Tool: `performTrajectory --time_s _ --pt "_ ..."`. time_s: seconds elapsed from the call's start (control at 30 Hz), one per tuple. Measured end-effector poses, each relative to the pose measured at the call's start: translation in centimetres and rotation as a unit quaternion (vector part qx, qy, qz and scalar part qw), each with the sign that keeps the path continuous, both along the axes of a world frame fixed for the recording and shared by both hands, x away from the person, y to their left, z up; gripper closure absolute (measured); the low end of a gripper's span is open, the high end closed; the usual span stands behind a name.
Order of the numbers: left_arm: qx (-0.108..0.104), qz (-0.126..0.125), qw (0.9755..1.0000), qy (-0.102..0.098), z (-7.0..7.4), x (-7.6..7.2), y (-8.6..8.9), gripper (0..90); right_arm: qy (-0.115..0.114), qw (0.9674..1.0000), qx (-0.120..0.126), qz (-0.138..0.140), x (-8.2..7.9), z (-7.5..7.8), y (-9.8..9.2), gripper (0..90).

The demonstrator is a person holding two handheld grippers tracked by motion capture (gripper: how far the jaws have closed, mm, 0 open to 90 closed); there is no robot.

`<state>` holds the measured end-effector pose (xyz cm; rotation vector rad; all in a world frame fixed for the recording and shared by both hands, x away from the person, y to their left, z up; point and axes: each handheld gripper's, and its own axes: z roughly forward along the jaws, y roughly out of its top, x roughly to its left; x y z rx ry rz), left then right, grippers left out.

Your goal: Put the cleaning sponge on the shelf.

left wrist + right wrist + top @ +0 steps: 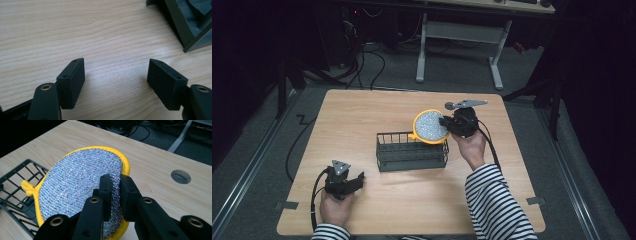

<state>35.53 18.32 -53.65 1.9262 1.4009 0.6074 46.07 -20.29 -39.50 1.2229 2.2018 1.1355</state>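
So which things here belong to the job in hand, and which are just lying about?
In the job:
- yellow-rimmed silver scouring pad, pinched at its edge by the right tongs
- dark wire basket, right beside the pad

Lying about:
- left tongs, open and idle on the wooden table
- white desk frame and cables on the floor behind

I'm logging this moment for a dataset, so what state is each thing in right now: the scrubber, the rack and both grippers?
Scouring pad: held up on edge, pinched at its rim, off the table and beside the rack's far right corner.
Wire rack: upright on the table, nothing visible inside.
Right gripper: shut on the scouring pad, fingers gripping its edge.
Left gripper: open, nothing between its fingers, low over the table.
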Motion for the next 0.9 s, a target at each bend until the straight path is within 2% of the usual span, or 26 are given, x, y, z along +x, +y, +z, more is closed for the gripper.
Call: performTrajectory --time_s 0.17,0.43,0.53,0.6,0.8,0.9 --pt "0.0 0.0 1.0 0.0 0.0 0.0 0.0 31.1 0.007 1.0 0.0 0.003 0.2 -0.7 0.8 80.9" --pt "0.0 0.0 1.0 0.0 0.0 0.0 0.0 31.2 0.002 0.9997 -0.019 0.013 0.0 -1.3 1.2 79.8" --pt "0.0 -0.001 1.0 0.0 0.0 0.0 0.0 31.2 0.005 0.9998 -0.009 0.014 -0.2 -2.0 1.0 79.1" --pt "0.0 0.0 1.0 0.0 0.0 0.0 0.0 31.2 0.009 0.9998 -0.012 0.016 -0.3 -2.2 0.8 79.0" --pt "0.0 -0.001 1.0 0.0 0.0 0.0 0.0 31.2 0.0 0.9992 -0.025 0.03 -0.8 -2.1 1.0 79.1" --pt "0.0 -0.001 1.0 0.0 0.0 0.0 0.0 31.2 0.005 0.9992 -0.025 0.031 -1.0 -2.3 1.0 79.4"
